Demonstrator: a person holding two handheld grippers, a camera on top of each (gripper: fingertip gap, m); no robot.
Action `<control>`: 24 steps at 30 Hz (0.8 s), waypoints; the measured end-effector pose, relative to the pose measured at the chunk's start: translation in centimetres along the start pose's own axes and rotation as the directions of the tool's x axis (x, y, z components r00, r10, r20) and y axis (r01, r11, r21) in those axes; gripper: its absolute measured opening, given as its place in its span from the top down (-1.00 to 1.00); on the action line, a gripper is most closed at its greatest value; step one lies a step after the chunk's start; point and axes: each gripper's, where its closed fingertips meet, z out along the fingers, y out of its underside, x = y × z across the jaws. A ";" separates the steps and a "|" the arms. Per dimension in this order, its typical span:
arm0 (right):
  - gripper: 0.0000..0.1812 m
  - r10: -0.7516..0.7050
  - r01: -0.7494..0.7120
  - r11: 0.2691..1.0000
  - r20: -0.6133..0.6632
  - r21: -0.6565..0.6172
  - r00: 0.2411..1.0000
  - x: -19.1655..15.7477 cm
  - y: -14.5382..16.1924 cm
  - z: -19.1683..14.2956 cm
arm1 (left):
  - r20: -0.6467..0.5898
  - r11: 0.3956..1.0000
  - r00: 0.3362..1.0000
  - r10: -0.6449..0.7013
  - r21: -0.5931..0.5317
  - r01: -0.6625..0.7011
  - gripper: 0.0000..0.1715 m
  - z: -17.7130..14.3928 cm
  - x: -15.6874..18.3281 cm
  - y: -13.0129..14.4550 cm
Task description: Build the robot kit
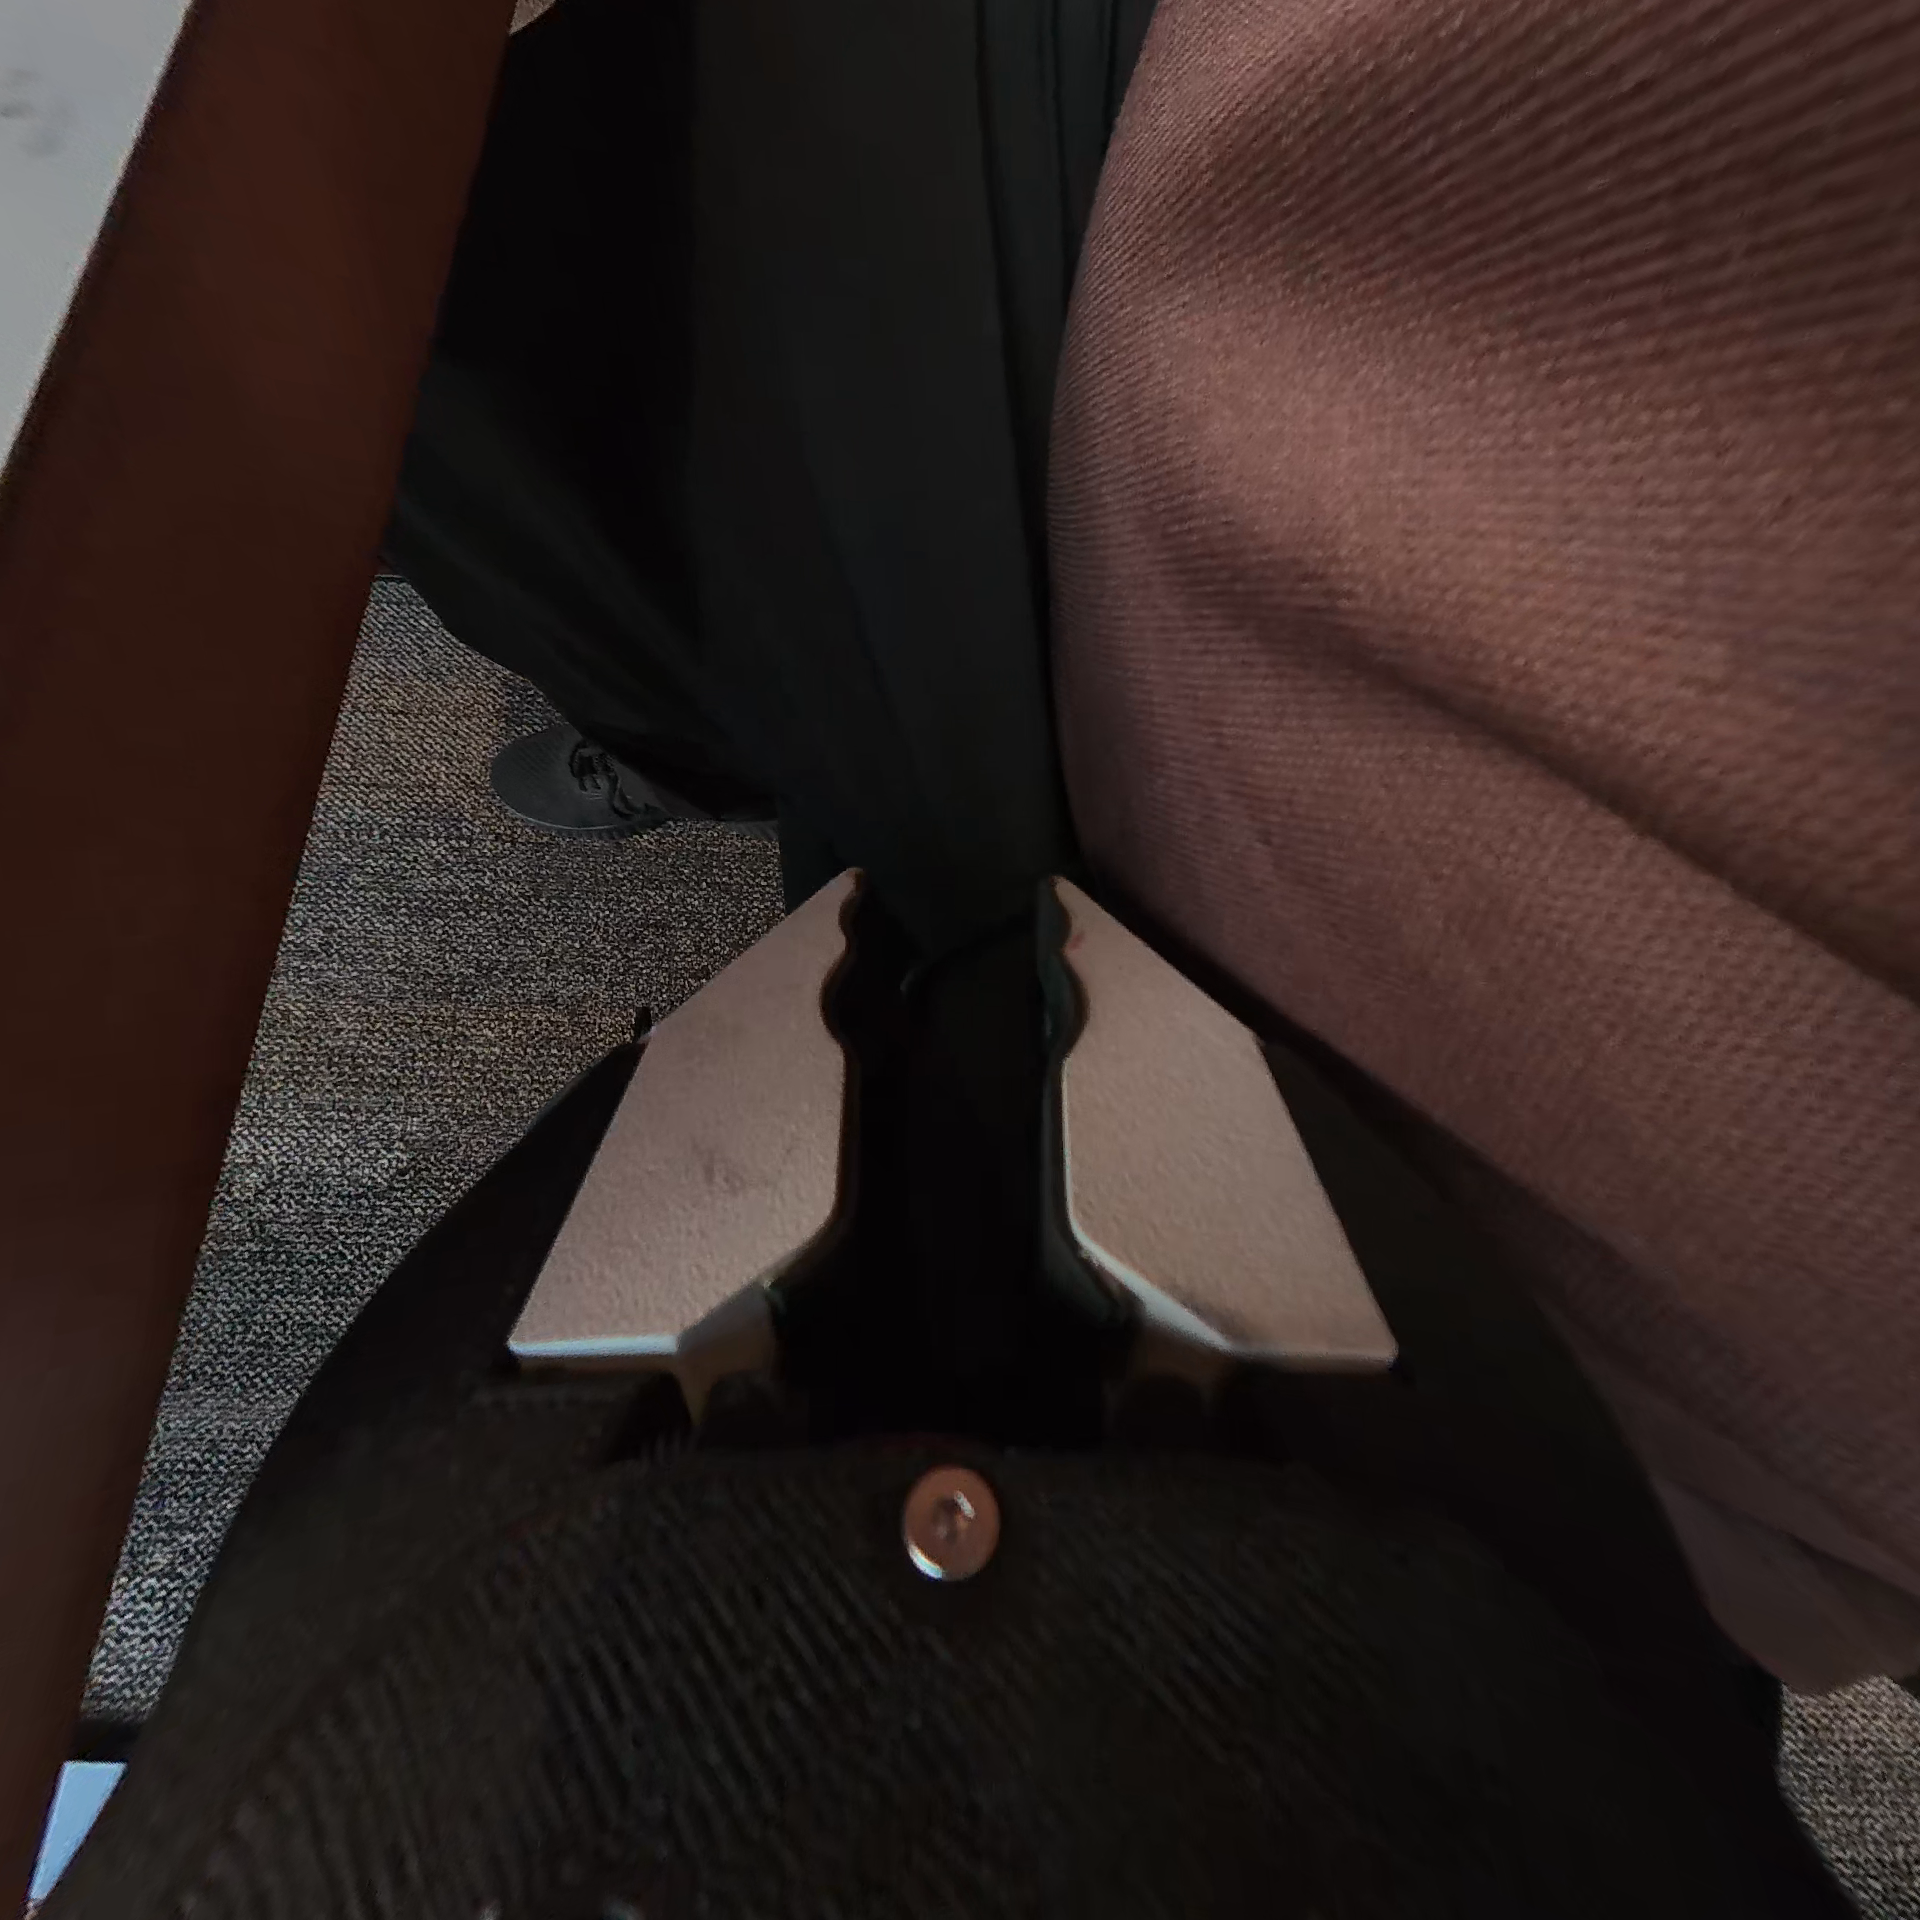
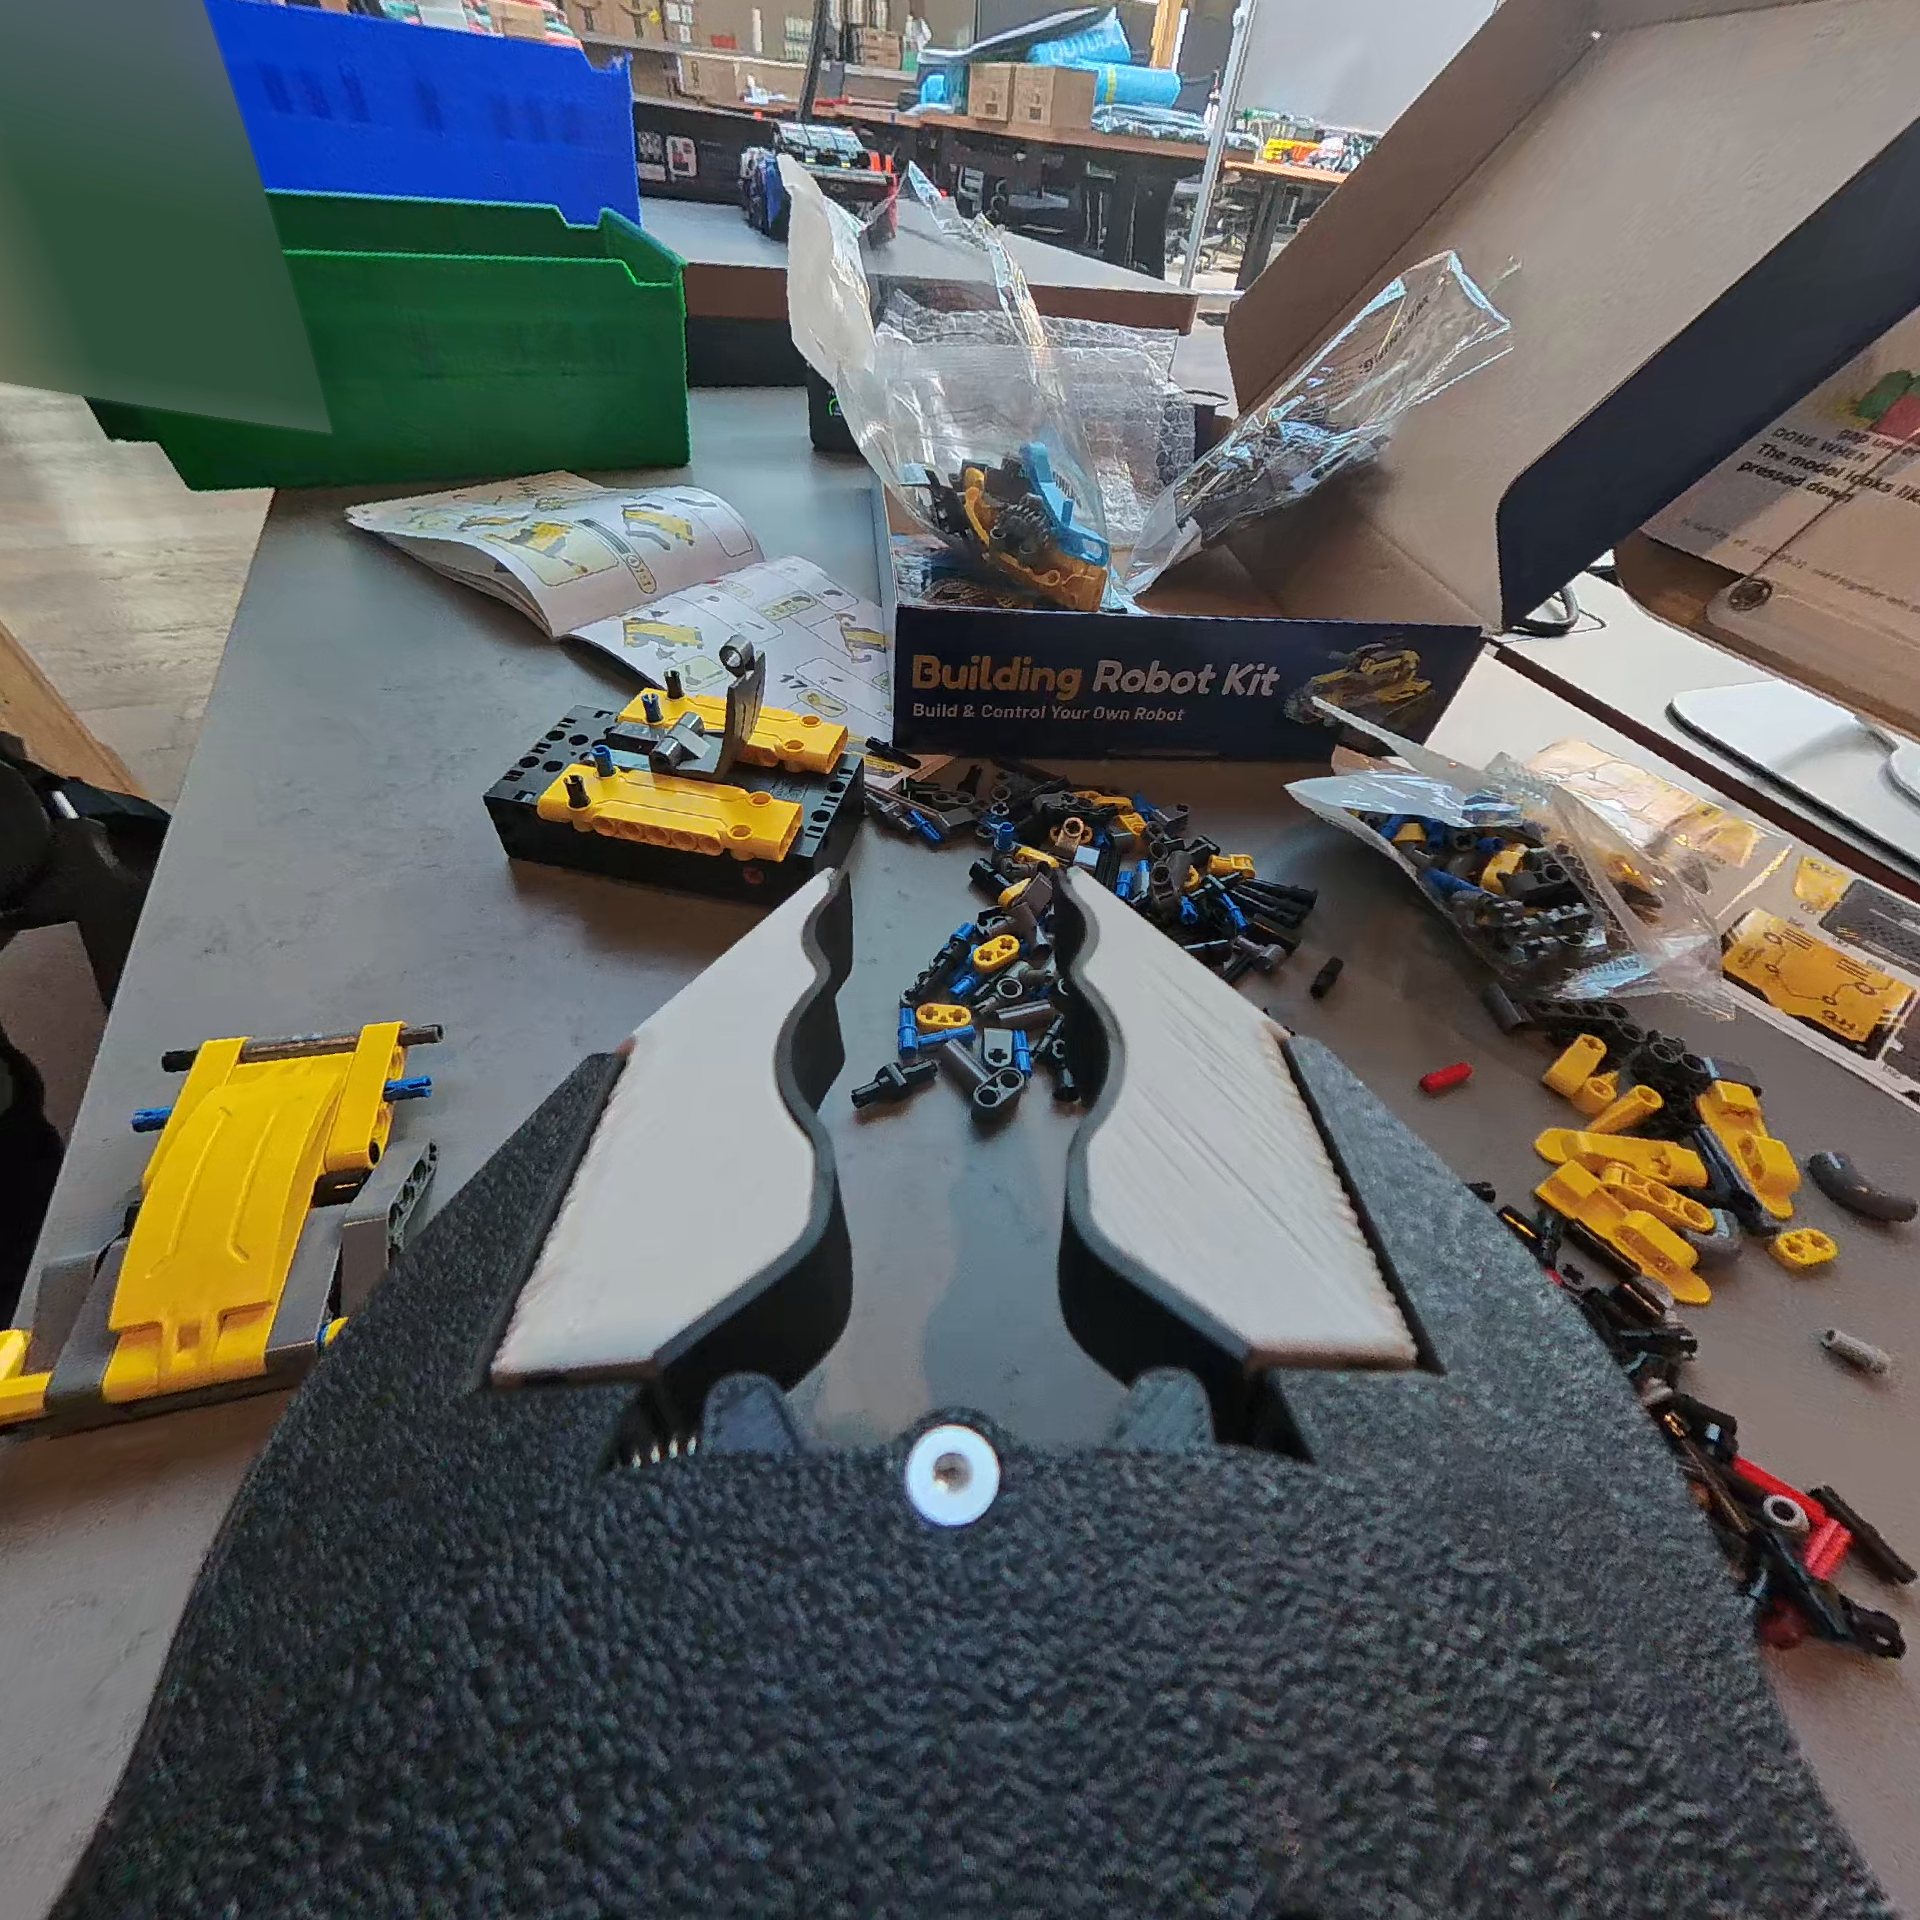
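Right tongs (image 2: 951,904) parted over loose pieces (image 2: 1049,966), kit box (image 2: 1174,675) behind

Right gripper (image 2: 951,904) over grey table (image 2: 343,862)
Fingers parted (nothing held) above loose small parts (image 2: 997,997); kit box (image 2: 1143,681) beyond.

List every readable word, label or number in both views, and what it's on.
I don't quote writing. Here is where it stands:
Dark blue box, front face: large print, legible.
Open booklet: small figures, too small to read.
Paper sheet, upper right: printed lines, partly cut off.
Clear bag: small print, blurred.
Left wrist view: none.
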 end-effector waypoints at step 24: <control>0.59 0.004 -0.004 1.000 0.006 0.002 1.000 -0.1 0.0 0.0 | 0.000 1.000 1.000 -0.014 0.002 0.014 0.67 0.1 -0.3 0.1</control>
